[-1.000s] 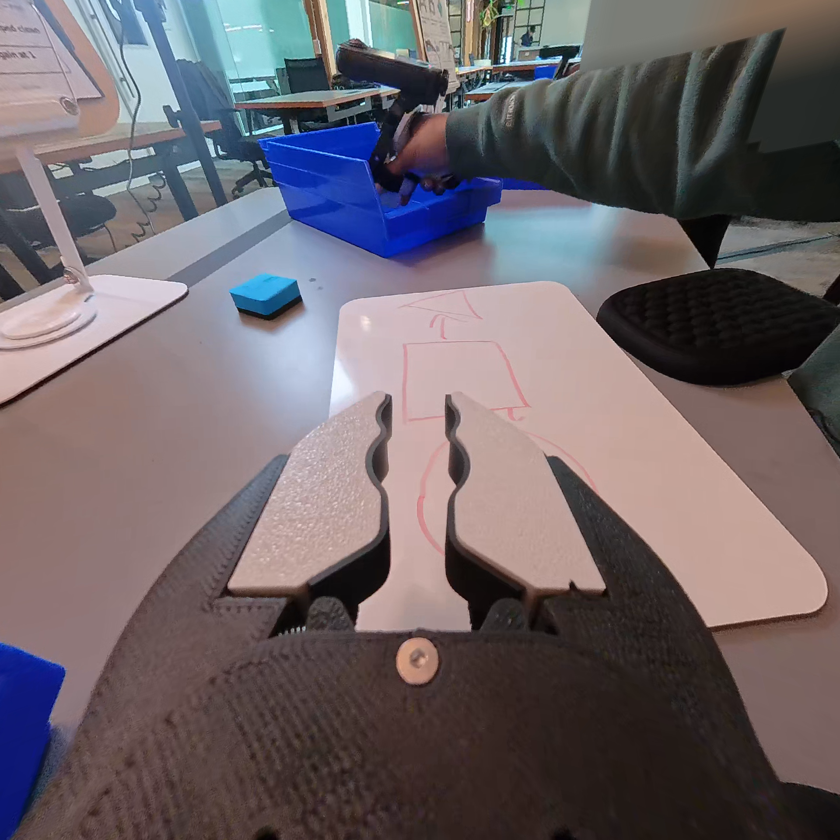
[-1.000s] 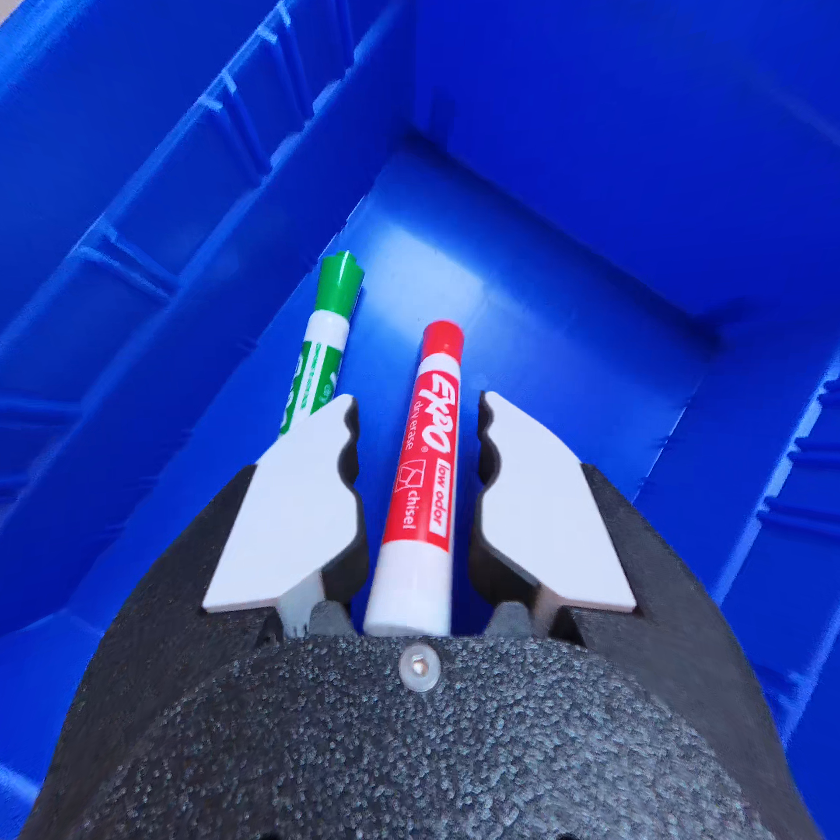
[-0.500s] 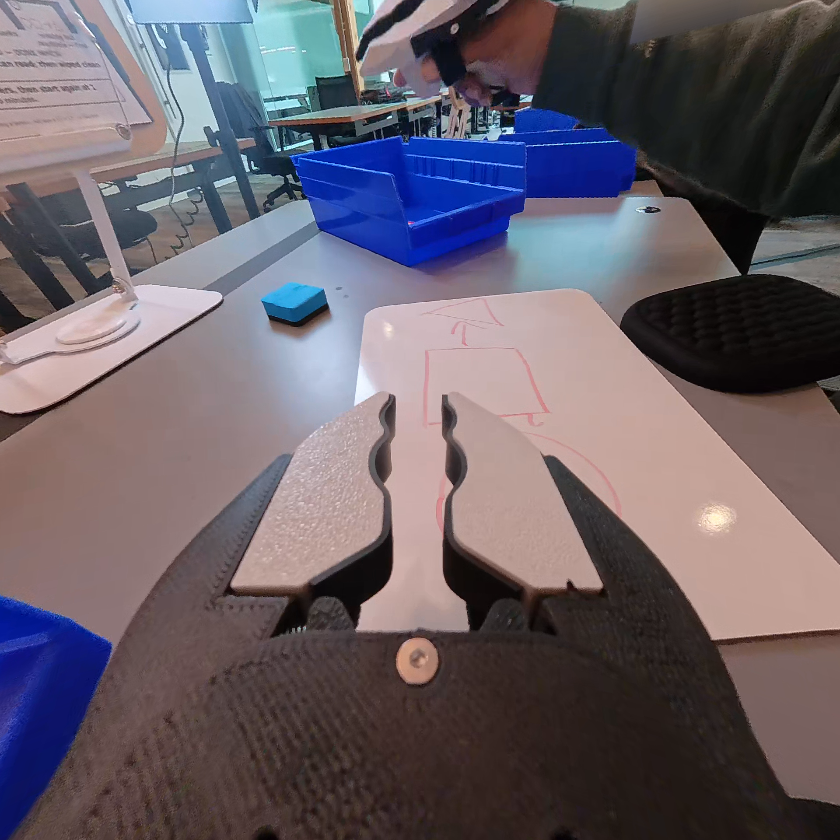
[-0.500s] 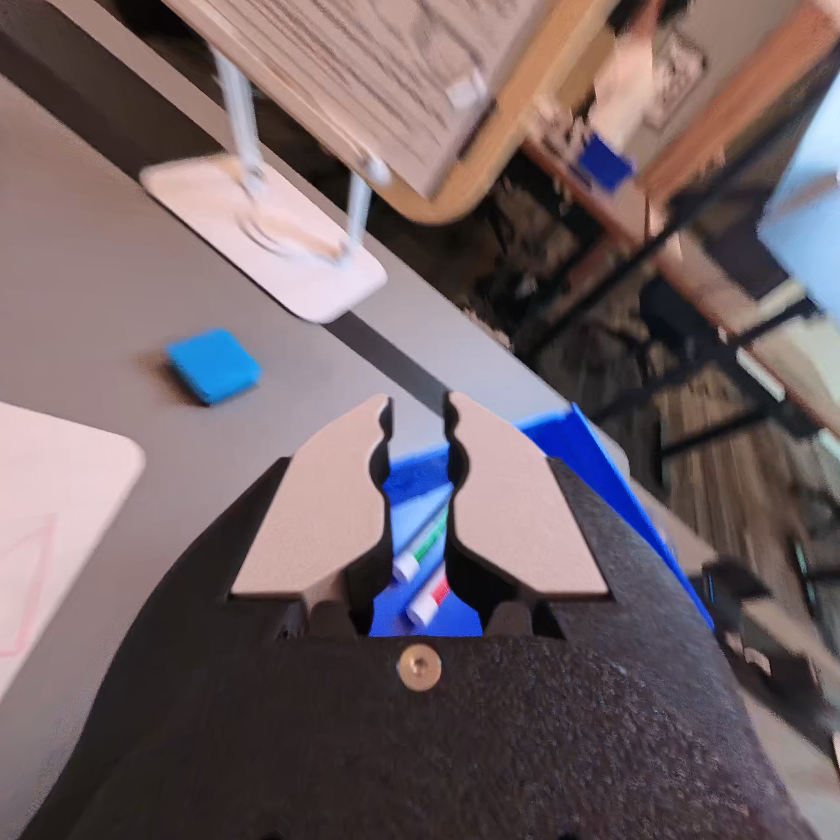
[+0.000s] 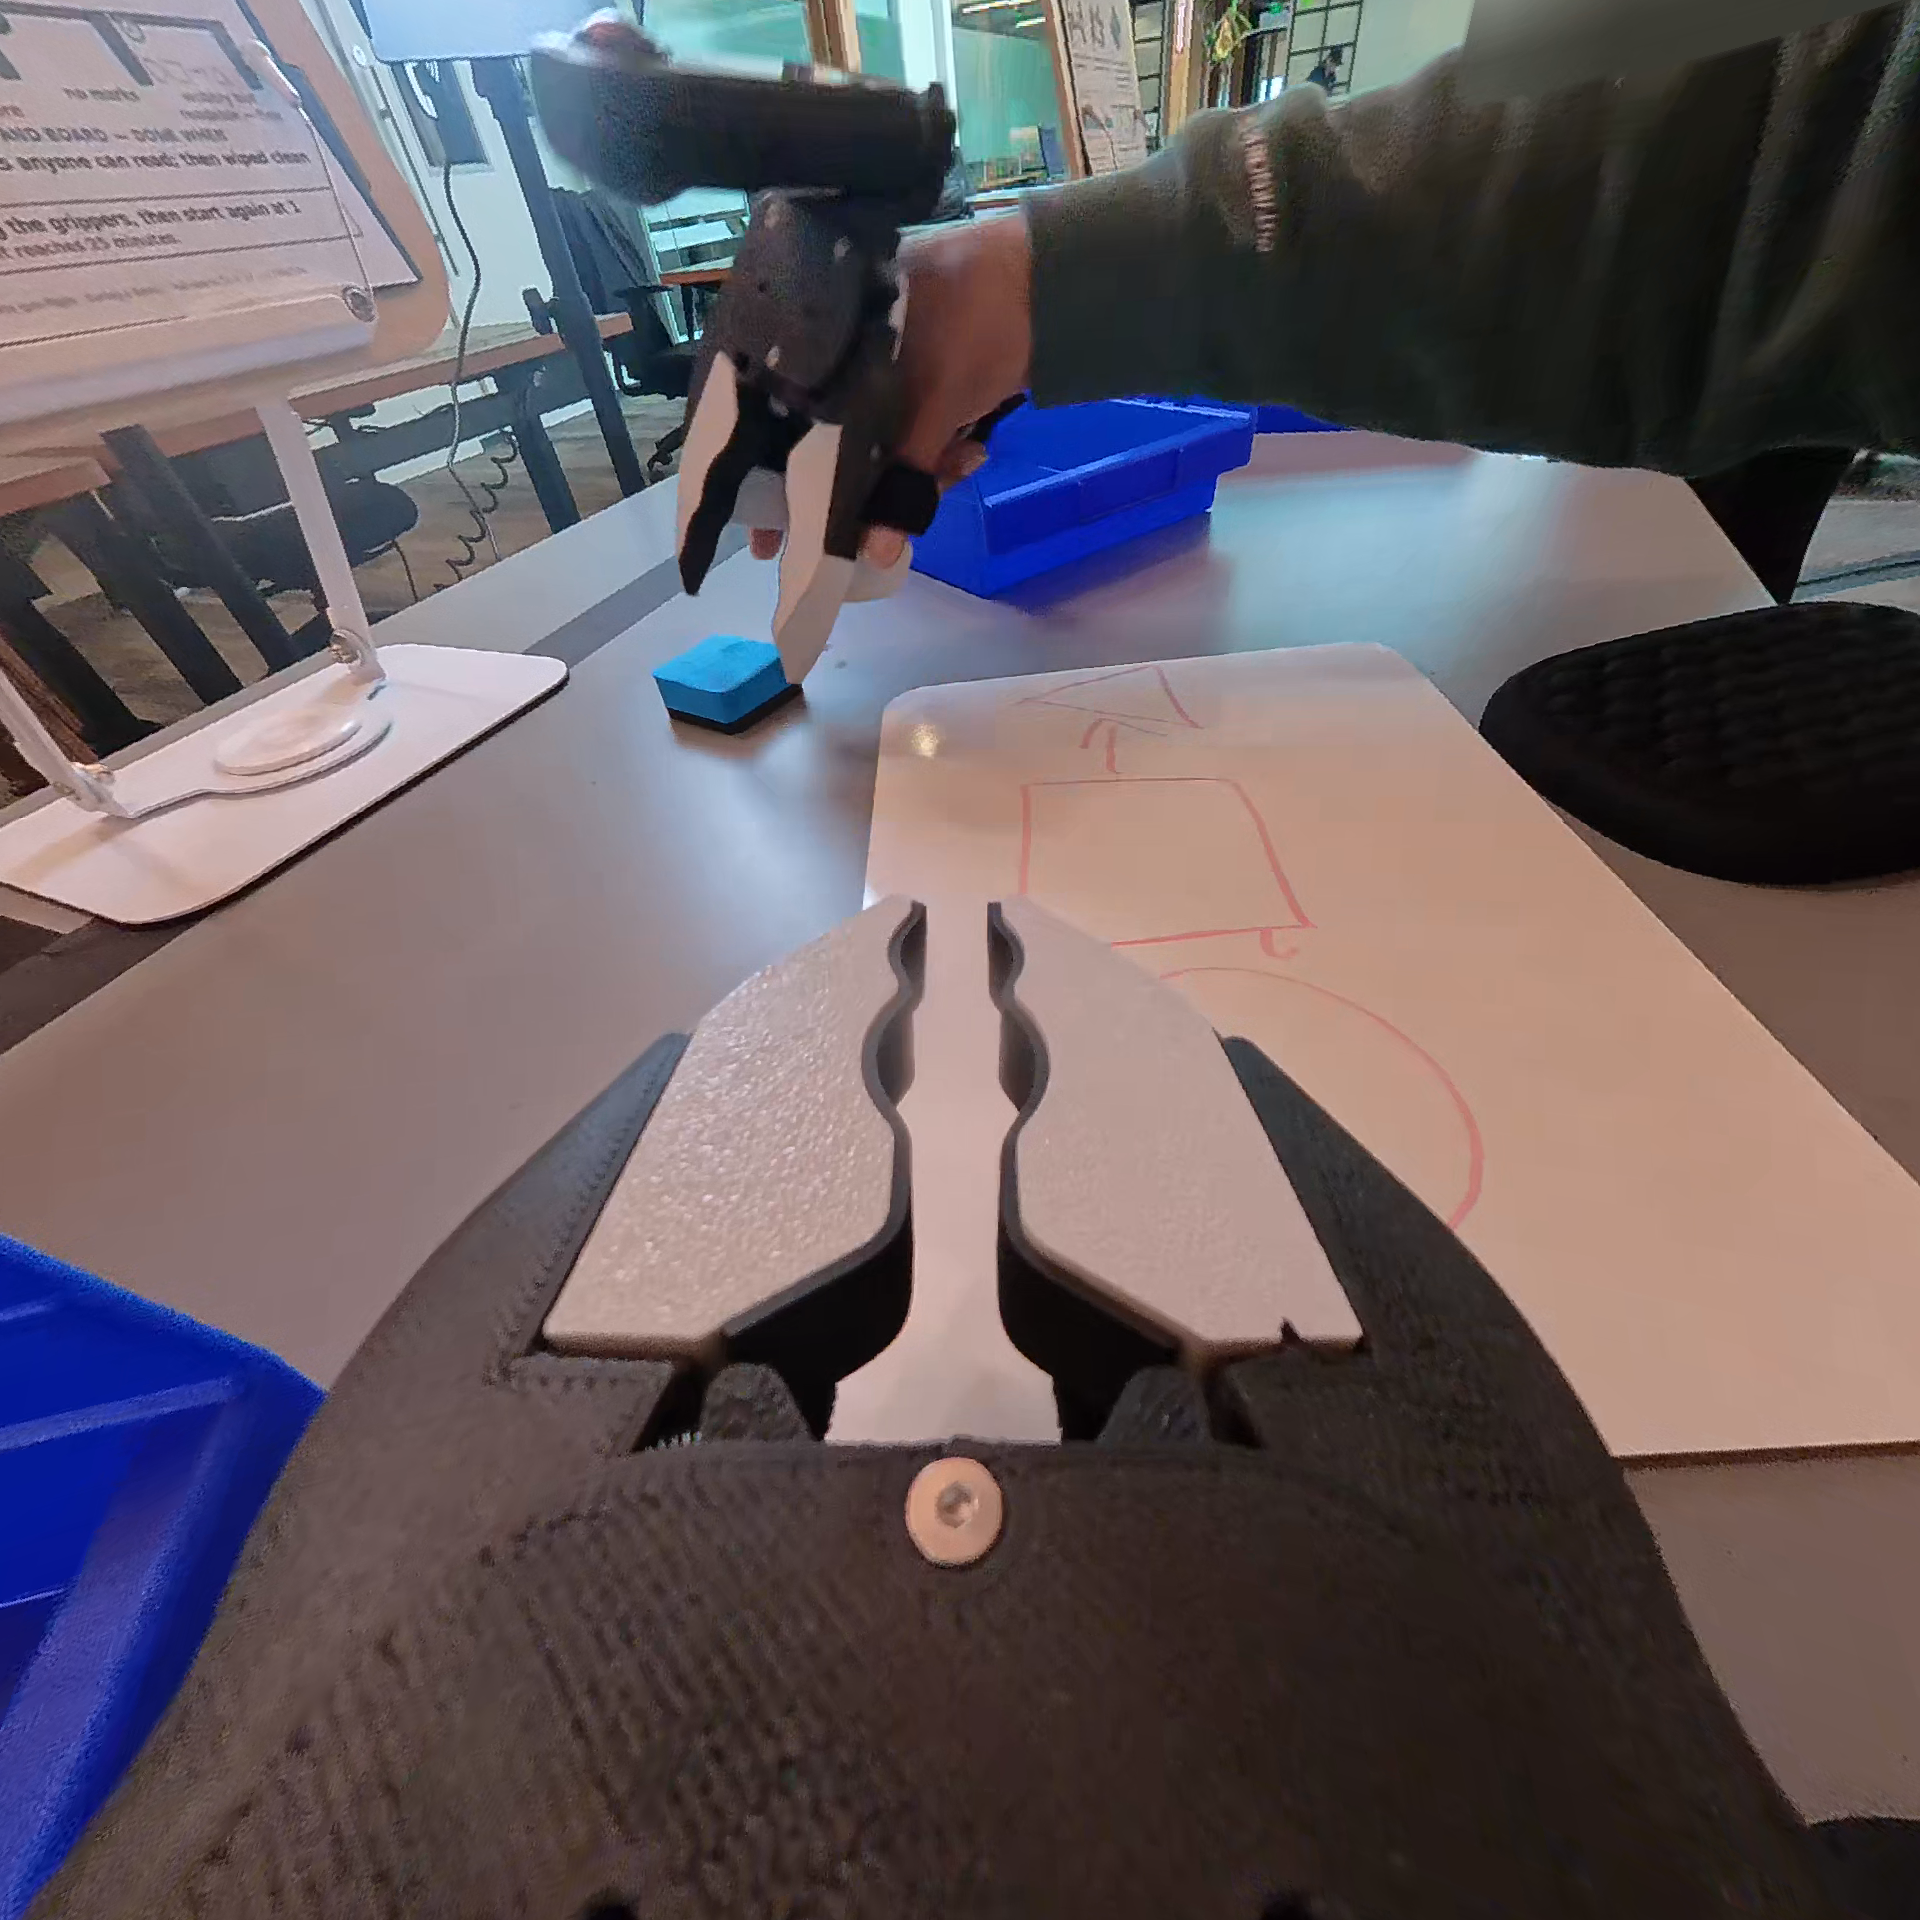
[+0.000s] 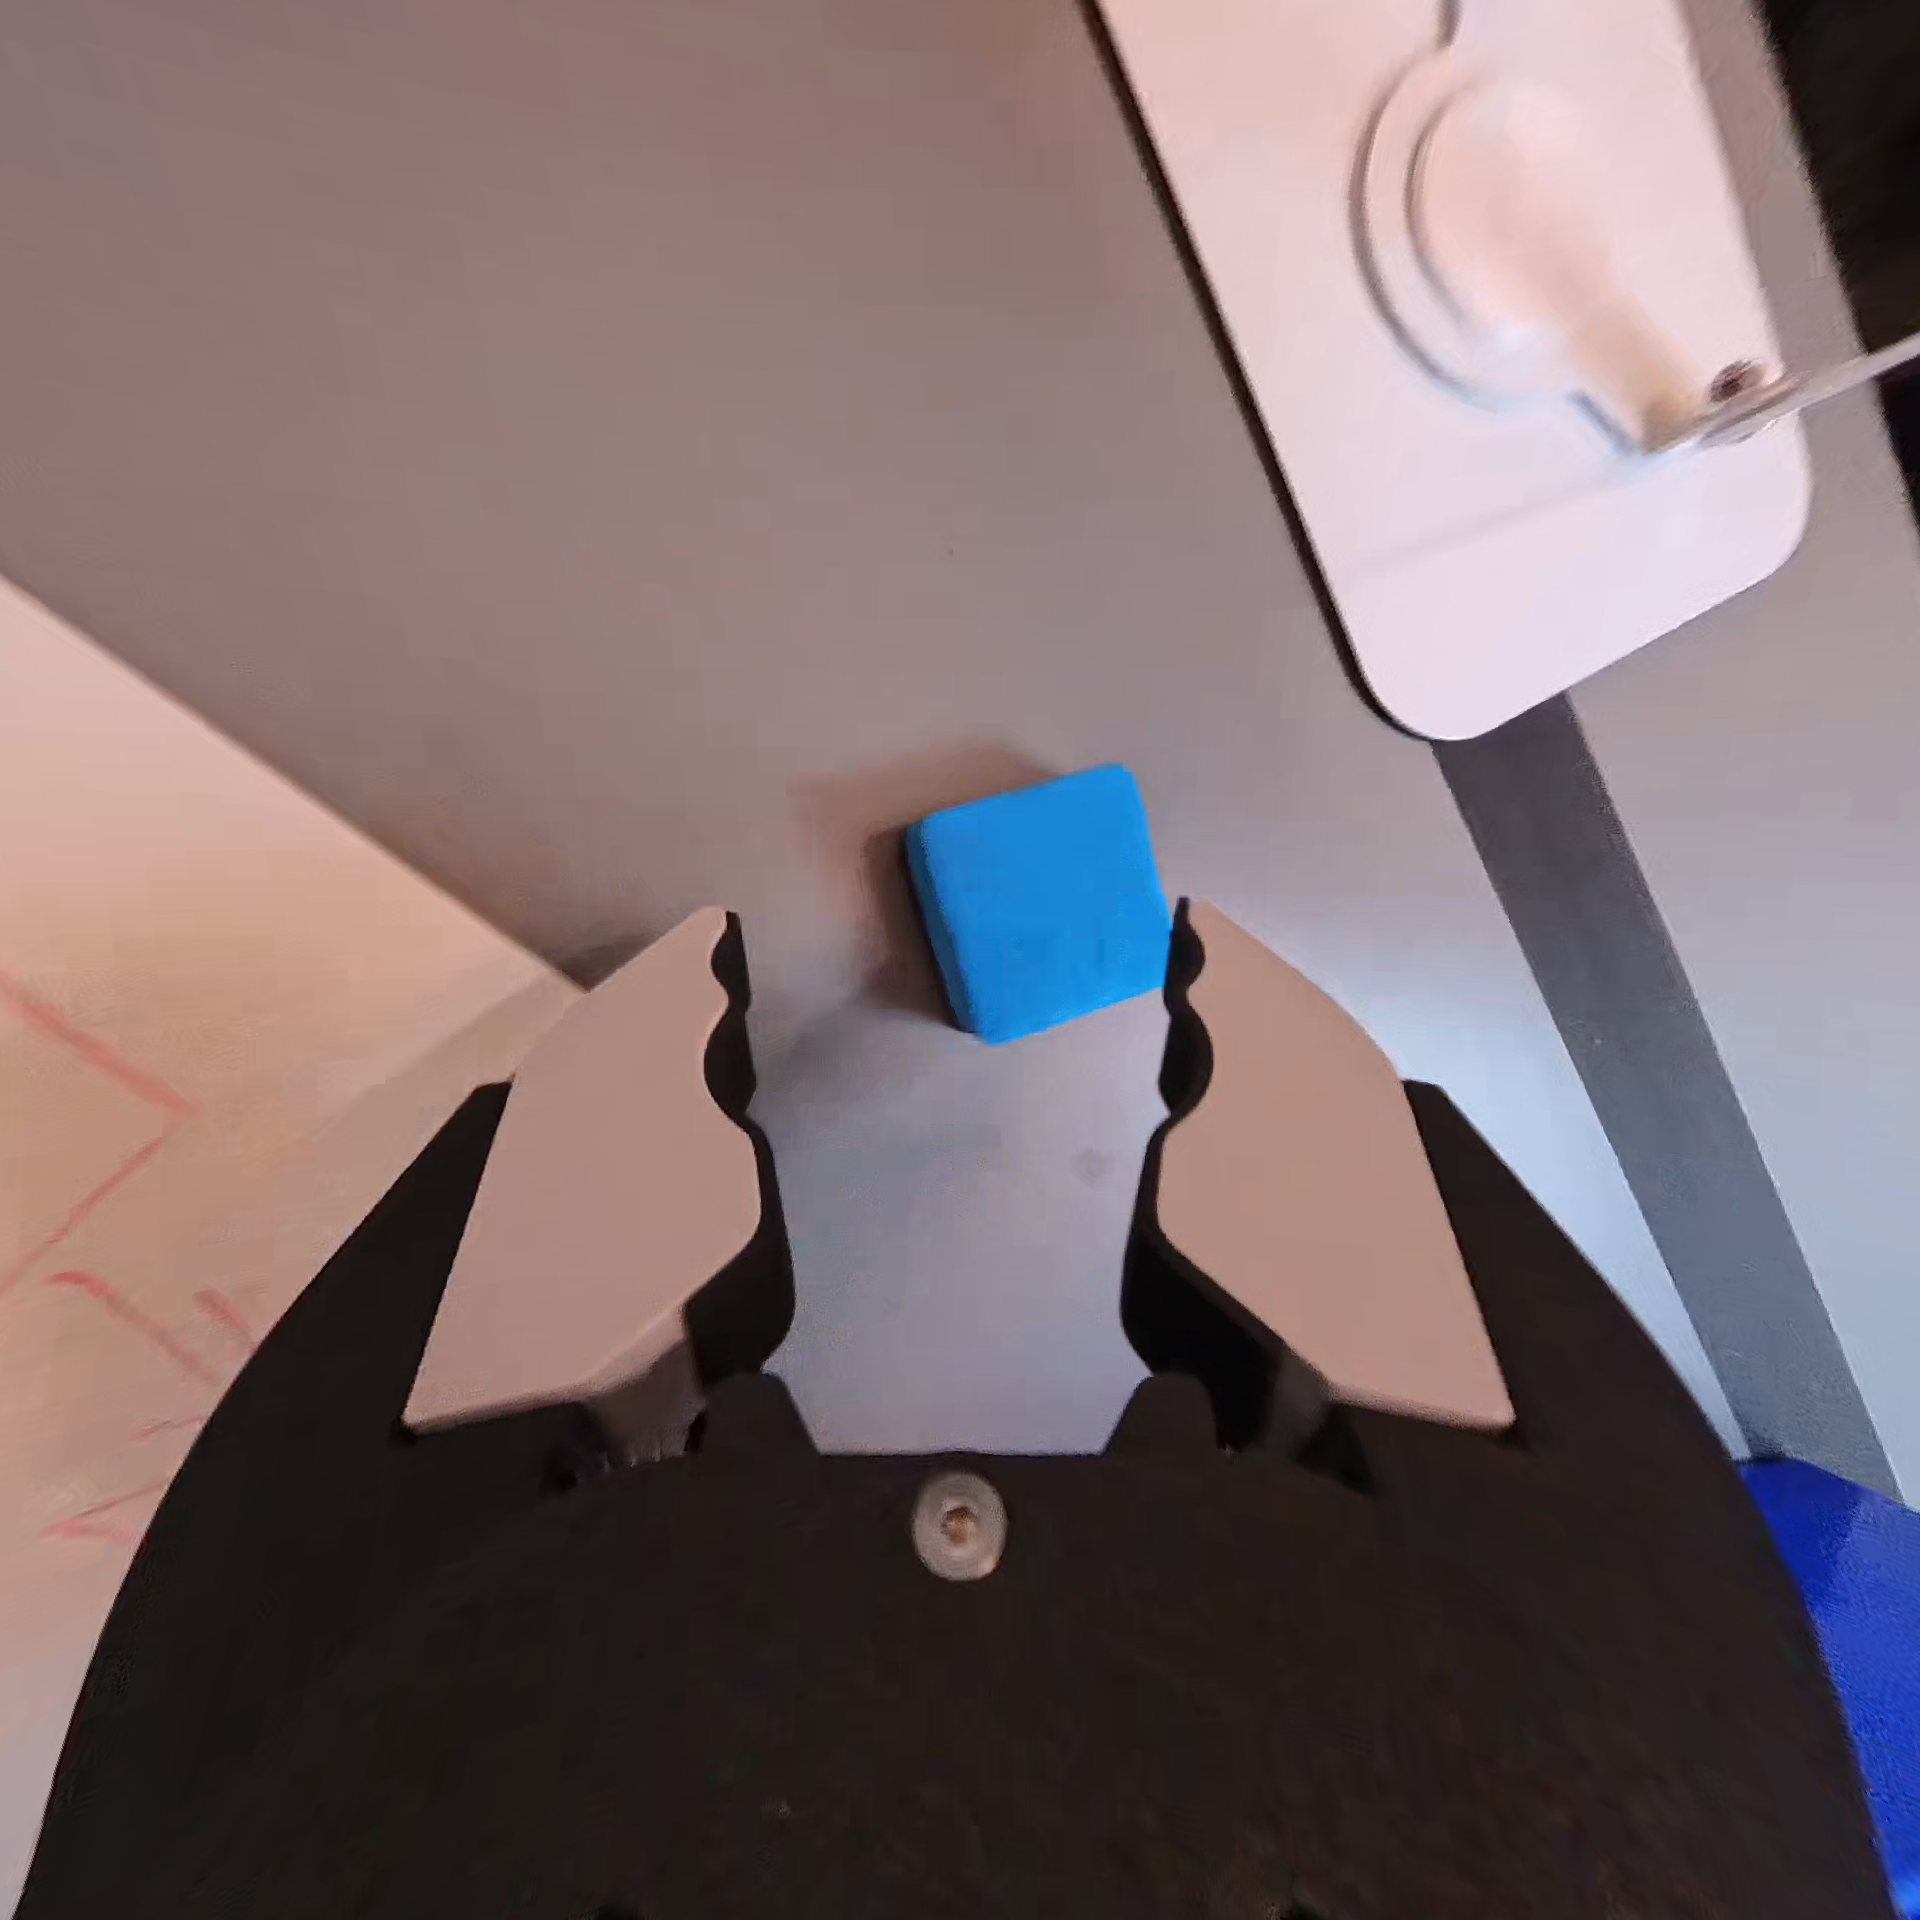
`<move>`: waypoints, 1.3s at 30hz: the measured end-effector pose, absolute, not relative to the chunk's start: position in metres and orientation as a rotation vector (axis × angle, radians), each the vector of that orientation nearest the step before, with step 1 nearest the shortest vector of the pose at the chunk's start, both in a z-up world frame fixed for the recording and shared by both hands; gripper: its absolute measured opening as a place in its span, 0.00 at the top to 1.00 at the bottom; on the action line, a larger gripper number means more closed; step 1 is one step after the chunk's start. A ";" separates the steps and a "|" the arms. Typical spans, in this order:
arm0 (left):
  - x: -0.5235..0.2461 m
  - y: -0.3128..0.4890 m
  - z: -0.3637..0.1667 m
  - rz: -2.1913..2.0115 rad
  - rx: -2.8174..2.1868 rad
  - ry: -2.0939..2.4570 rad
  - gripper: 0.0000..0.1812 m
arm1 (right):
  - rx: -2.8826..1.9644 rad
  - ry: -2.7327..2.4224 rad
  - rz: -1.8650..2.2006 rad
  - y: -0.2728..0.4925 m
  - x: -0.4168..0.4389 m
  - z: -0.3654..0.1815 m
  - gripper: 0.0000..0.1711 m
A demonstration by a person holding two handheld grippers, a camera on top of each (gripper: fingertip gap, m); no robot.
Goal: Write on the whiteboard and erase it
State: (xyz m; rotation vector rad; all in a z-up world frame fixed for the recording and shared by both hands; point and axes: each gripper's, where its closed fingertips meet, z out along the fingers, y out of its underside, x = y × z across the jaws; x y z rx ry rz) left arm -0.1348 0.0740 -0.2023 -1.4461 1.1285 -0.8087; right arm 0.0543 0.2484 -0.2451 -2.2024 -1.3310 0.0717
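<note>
The whiteboard (image 5: pixel 1455 1039) lies flat on the grey table and bears red marker shapes: a triangle, an arrow, a square and a circle. Its corner also shows in the right wrist view (image 6: pixel 156 831). The blue eraser (image 5: pixel 727 681) sits on the table left of the board's far corner. My right gripper (image 5: pixel 743 623) points down just above it. In the right wrist view it is open (image 6: pixel 954 914) and empty, with the eraser (image 6: pixel 1039 899) beyond the tips, closer to the right finger. My left gripper (image 5: pixel 954 914) hovers over the board's near left part, jaws nearly together, holding nothing.
A blue bin (image 5: pixel 1091 488) stands at the back of the table, and another blue bin corner (image 5: pixel 104 1455) is at lower left. A white sign stand base (image 5: pixel 260 790) is at left, also in the right wrist view (image 6: pixel 1507 364). A black pad (image 5: pixel 1714 738) lies right of the board. Some 25 cm of space lies between my two pairs of fingers.
My right gripper left the red marker in the blue bin, lifted out, swung left to the eraser and opened wide. My left gripper shifted only slightly.
</note>
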 end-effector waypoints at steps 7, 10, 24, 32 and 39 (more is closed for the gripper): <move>-0.139 0.079 -0.207 -0.847 -1.449 1.125 0.92 | -2.403 -1.543 0.123 0.274 0.065 -0.271 0.58; -0.139 0.078 -0.207 -0.867 -1.444 1.128 0.92 | -2.431 -1.641 0.175 0.268 0.065 -0.275 0.68; -0.175 0.084 -0.230 -0.714 -1.536 1.351 0.89 | -2.323 -1.758 0.274 0.109 0.057 -0.245 0.69; -0.184 0.069 -0.241 -0.715 -1.571 1.503 0.80 | -2.350 -1.701 0.236 0.070 0.083 -0.261 0.59; -0.197 0.061 -0.262 -0.693 -1.623 1.630 0.72 | -2.315 -1.773 0.198 0.065 0.077 -0.266 0.71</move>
